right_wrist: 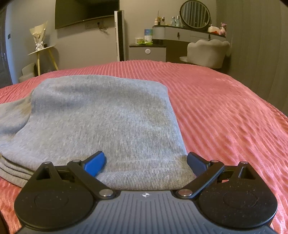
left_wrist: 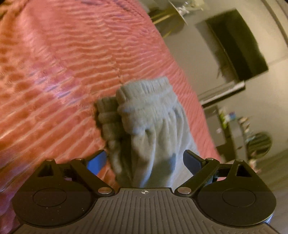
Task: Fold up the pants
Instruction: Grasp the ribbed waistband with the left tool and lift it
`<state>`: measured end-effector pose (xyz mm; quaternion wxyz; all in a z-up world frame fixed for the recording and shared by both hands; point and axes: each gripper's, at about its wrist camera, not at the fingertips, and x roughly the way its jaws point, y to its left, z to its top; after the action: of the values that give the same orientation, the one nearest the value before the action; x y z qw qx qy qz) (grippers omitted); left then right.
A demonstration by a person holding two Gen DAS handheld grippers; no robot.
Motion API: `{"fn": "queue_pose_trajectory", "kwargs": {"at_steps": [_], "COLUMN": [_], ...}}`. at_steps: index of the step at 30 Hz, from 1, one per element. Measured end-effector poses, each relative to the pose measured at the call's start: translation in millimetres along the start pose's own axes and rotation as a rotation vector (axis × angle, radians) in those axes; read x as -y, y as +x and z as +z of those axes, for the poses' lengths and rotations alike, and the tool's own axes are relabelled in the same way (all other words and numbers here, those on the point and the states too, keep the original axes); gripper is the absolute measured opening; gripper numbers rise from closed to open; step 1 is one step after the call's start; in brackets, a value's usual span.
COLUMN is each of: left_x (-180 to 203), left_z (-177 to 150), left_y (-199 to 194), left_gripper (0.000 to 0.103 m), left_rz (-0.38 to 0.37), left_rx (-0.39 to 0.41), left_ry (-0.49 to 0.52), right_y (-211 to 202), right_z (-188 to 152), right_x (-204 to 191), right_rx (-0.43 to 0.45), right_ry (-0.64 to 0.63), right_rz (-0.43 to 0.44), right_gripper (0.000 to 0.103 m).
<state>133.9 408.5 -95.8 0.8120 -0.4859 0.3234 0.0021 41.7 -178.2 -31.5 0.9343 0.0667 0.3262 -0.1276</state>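
The grey sweatpants (right_wrist: 100,117) lie folded in layers on the pink ribbed bedspread (right_wrist: 225,108). My right gripper (right_wrist: 145,162) is open, low over the near hem, with its fingers apart on either side of the folded edge. In the left wrist view a bunched part of the grey pants (left_wrist: 144,126) with its ribbed elastic band stands up between the fingers of my left gripper (left_wrist: 144,160). The left jaws are wide apart and the blue pads do not press the cloth. That view is tilted and blurred.
The pink bedspread (left_wrist: 63,72) fills the left wrist view. Beyond the bed are a wall TV (right_wrist: 86,12), a small yellow-legged side table (right_wrist: 43,52), a dresser with a round mirror (right_wrist: 195,14) and a white chair (right_wrist: 207,52).
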Motion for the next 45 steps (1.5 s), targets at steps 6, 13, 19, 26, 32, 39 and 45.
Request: {"fn": "queue_pose_trajectory", "kwargs": {"at_steps": [6, 13, 19, 26, 32, 39, 45], "left_x": [-15.9, 0.3, 0.1, 18.1, 7.4, 61.9, 176.0], "left_z": [16.9, 8.0, -0.7, 4.1, 5.3, -2.8, -52.0], "left_y": [21.6, 19.3, 22.4, 36.1, 32.9, 2.8, -38.0], "left_gripper": [0.098, 0.098, 0.092, 0.080, 0.043, 0.036, 0.036], "left_rz": [-0.064, -0.087, -0.060, 0.040, 0.035, -0.033, -0.155], "left_rx": [0.007, 0.042, 0.054, 0.041, 0.019, 0.099, 0.183], "left_ry": [-0.021, 0.061, 0.123, 0.111, 0.114, 0.243, 0.559], "right_y": [1.4, 1.2, 1.0, 1.1, 1.1, 1.1, -9.7], "right_z": [-0.6, -2.1, -3.0, -3.7, -3.0, 2.1, 9.7], "right_x": [-0.2, -1.6, -1.9, -3.8, -3.2, -4.2, 0.5], "right_rx": [0.006, 0.012, 0.017, 0.020, 0.018, -0.001, 0.032], "right_ry": [0.004, 0.005, 0.005, 0.004, 0.003, 0.003, 0.027], "right_rz": [-0.005, -0.011, -0.014, -0.021, -0.022, -0.024, -0.026], "right_gripper": [0.097, 0.097, 0.097, 0.097, 0.097, 0.097, 0.097]}}
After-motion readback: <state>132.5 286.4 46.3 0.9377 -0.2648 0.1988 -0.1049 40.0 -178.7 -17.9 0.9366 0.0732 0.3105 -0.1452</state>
